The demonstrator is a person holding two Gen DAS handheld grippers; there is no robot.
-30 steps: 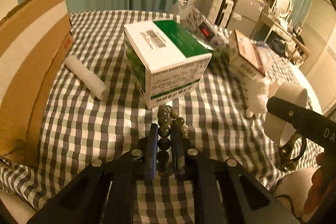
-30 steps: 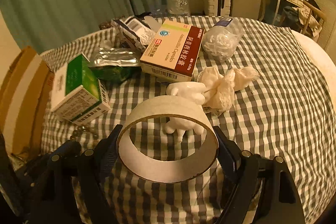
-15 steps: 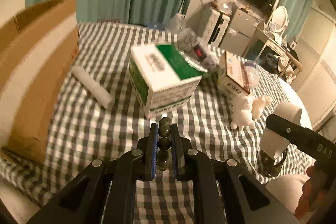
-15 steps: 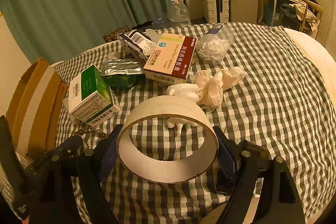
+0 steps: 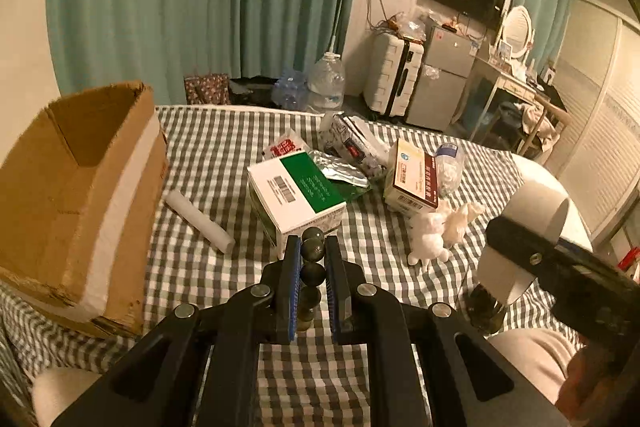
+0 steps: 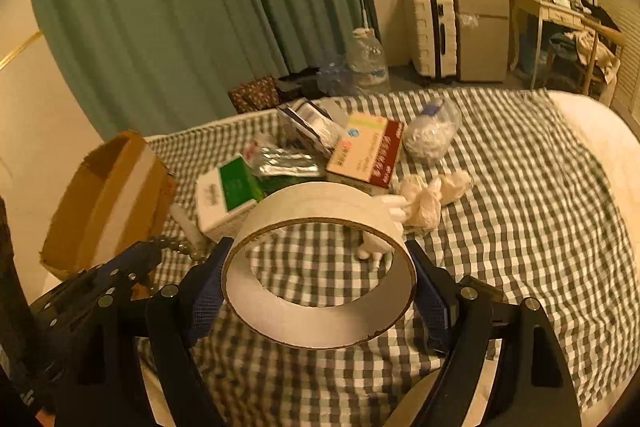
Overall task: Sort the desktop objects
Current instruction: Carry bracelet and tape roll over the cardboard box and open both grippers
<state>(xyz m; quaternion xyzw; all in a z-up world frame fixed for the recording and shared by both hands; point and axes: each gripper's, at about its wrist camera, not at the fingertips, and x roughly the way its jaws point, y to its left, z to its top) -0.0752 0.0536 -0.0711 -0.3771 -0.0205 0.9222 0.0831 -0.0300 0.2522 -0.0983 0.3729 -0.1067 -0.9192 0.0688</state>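
Observation:
My left gripper point(image 5: 311, 247) is shut on a string of dark green beads point(image 5: 312, 273), held above the checked tablecloth point(image 5: 208, 147). In the right wrist view the same beads point(image 6: 180, 247) dangle from the left gripper at the lower left. My right gripper point(image 6: 318, 259) is shut on a wide white tape roll point(image 6: 320, 263), its blue pads pressing both sides. From the left wrist view, that tape roll point(image 5: 520, 227) shows at the right edge. An open cardboard box point(image 5: 76, 187) stands at the left, its top flaps up.
On the cloth lie a green-and-white carton point(image 5: 296, 199), a white cylinder point(image 5: 200, 221), a red-and-white medicine box point(image 5: 412, 179), foil packets point(image 5: 340, 171), a white figurine point(image 5: 428, 239), crumpled tissue point(image 6: 432, 195) and a clear bag point(image 6: 430, 131). A suitcase point(image 5: 394, 71) stands beyond.
Both grippers have risen with their loads. The beads have come off the cloth and now hang from the left gripper. The table's objects look smaller and farther away.

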